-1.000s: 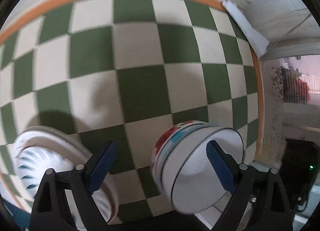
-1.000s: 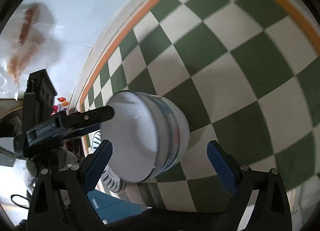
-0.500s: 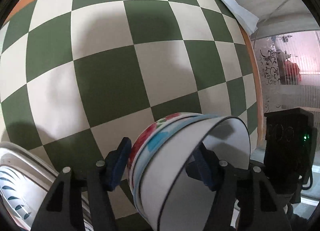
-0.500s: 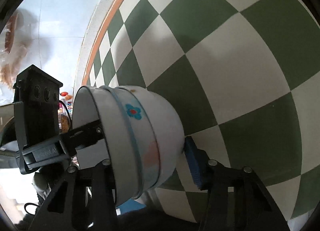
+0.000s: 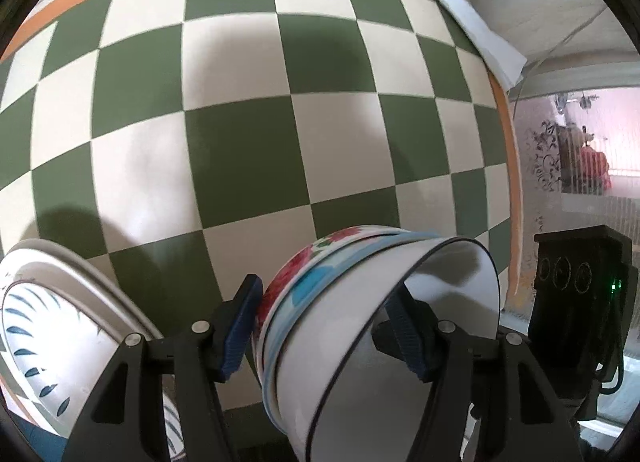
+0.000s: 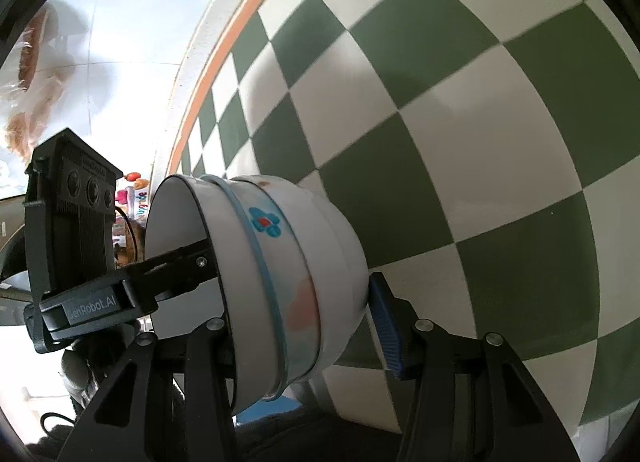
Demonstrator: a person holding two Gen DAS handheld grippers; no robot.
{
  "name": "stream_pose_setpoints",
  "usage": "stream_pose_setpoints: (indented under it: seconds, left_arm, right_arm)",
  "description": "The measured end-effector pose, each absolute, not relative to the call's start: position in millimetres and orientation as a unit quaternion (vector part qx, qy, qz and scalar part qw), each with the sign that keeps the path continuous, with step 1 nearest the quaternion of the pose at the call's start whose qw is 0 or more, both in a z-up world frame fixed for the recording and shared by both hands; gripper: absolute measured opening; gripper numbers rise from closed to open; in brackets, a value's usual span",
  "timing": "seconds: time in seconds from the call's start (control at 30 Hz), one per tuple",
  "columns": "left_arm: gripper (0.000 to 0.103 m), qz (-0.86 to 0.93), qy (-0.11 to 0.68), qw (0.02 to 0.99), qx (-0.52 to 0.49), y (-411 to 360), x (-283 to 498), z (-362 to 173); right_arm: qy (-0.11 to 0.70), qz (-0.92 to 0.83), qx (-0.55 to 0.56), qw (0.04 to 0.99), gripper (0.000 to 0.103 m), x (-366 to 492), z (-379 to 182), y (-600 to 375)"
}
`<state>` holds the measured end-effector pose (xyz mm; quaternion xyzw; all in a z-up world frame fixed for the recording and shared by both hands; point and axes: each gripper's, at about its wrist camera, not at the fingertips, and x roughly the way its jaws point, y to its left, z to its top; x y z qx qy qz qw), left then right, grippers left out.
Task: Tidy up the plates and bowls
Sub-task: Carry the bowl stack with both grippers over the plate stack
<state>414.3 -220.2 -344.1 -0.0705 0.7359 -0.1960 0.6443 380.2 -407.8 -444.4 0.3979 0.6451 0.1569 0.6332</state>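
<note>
Both grippers are clamped on the same nested stack of bowls (image 5: pixel 360 326), one from each side. Left gripper (image 5: pixel 326 326) has one blue pad on the outer flowered wall and the other inside the rim of the top bowl, so it's pinching the wall. Right gripper (image 6: pixel 298 322) grabs the stack (image 6: pixel 280 282) too: one blue pad pressed on the base side, the other finger hidden behind the rim. Stack is tipped on its side w/ the opening facing the cams; can't tell if it's touching the table or lifted. It's white w/ a black rim on the inner bowl, a blue band, and red and blue flowers outside.

Surface is a green & cream checkered tablecloth (image 5: pixel 240 122) w/ an orange border, lots of soft shadows on it. Bottom left of the left cam there's a plate (image 5: pixel 48 334) w/ blue leaf marks sitting on another plate. A folded white cloth (image 5: pixel 476 30) lies at the far right corner of the table. Beyond that corner is pinkish frosted glass (image 5: pixel 580 150), and off the table's other side a pale tiled floor (image 6: pixel 132 14).
</note>
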Motion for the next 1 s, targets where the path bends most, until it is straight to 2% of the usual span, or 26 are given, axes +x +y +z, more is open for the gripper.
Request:
stream_pose_setpoints:
  seconds: [0.47, 1.0]
  left_arm:
    - [0.060, -0.174, 0.714, 0.669, -0.111, -140, 411, -291]
    - [0.060, -0.120, 0.708, 0.679, -0.152, -18, 395, -299]
  right_arm:
    - [0.649, 0.200, 0.358, 0.641, 0.051, 414, -395, -312]
    - [0.671, 0.252, 0.322, 0.619, 0.050, 407, -405, -199]
